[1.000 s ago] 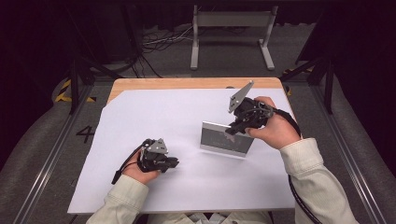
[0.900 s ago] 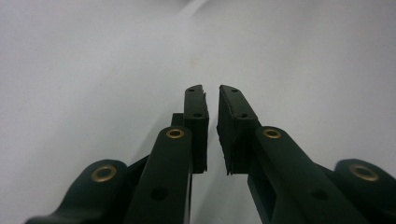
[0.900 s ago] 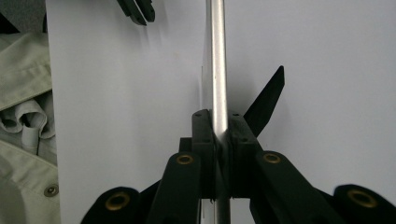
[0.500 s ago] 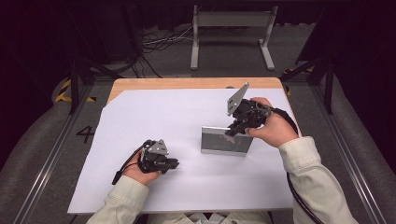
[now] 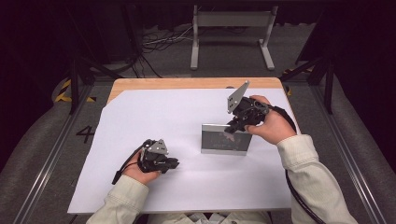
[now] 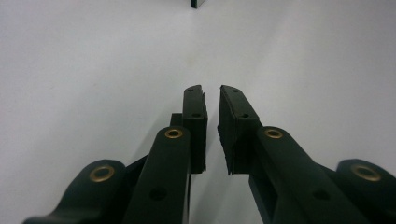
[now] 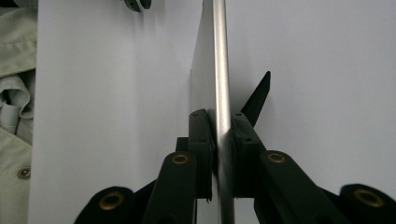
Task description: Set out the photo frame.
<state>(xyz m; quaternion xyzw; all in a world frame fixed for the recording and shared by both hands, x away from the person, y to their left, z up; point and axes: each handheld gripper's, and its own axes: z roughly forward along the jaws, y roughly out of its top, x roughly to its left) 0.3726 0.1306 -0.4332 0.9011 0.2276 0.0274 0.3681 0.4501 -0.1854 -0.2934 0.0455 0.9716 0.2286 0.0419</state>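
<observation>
A silver-edged picture frame (image 5: 223,141) stands upright on the white sheet (image 5: 154,116), right of the middle. My right gripper (image 5: 232,131) comes down on its top edge. In the right gripper view the frame's metal edge (image 7: 219,56) runs between the pads, both pads touch it, and the dark back stand (image 7: 259,93) sticks out to the right. These jaws (image 7: 222,114) have just been opening a little. My left gripper (image 5: 173,164) rests low on the sheet at the front left. Its pads (image 6: 212,88) are a narrow gap apart, with nothing between them.
The sheet covers most of a wooden tabletop (image 5: 187,83), with bare wood along the far edge. A corner of the frame (image 6: 198,3) shows at the top of the left gripper view. A metal stand (image 5: 232,32) and cables lie on the floor beyond the table.
The frame has turned slightly under the right gripper and now stands squarer to the table's front. The right hand has shifted a little. The left hand has kept still.
</observation>
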